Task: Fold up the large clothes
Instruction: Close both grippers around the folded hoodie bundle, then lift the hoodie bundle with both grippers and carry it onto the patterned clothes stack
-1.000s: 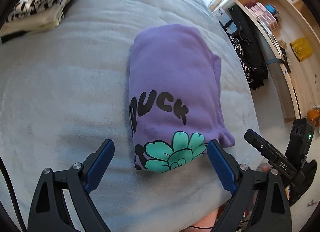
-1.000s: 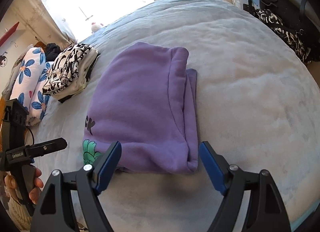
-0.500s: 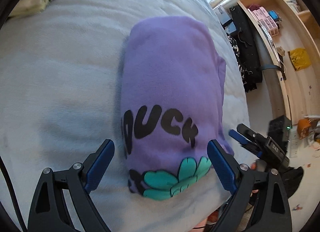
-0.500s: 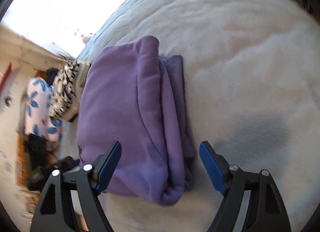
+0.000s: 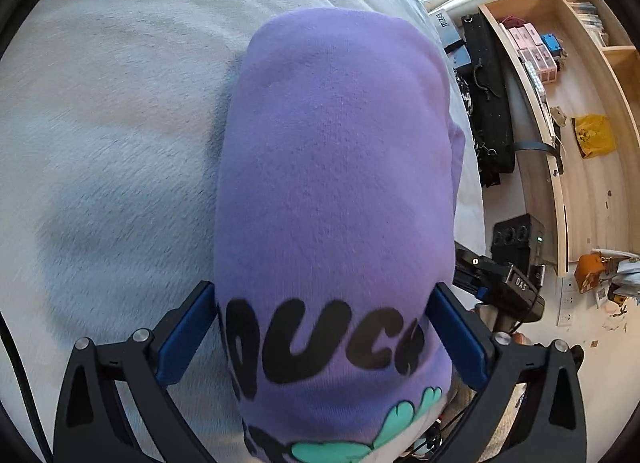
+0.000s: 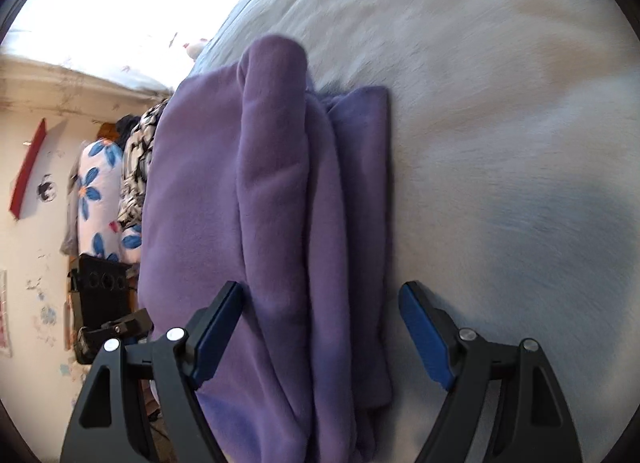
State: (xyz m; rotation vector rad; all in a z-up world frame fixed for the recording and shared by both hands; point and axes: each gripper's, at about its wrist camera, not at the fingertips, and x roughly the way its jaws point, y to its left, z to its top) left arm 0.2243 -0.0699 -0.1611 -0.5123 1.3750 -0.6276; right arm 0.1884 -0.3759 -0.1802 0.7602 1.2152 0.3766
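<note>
A folded purple sweatshirt (image 5: 336,163) with black letters and a teal flower print lies on a grey-blue plush bed (image 5: 112,123). My left gripper (image 5: 322,327) is low over its printed end. Its jaws are opening and the bundle fills the gap between the blue pads, which flank it without squeezing. In the right wrist view the sweatshirt (image 6: 272,203) shows its stacked folded edges. My right gripper (image 6: 320,327) stands open astride those edges, one pad over purple cloth, the other over the bed (image 6: 500,123).
A wooden shelf unit (image 5: 580,103) and a black bag (image 5: 488,111) stand past the bed's right side. Folded black-and-white clothes (image 6: 138,167) and a blue-flowered cloth (image 6: 96,199) lie at the bed's far left. The other hand-held gripper (image 5: 500,287) shows beside the sweatshirt.
Both grippers have come down and closer to the sweatshirt, which now fills the space between their fingers. The left jaws have spread a little wider. The right view has rolled.
</note>
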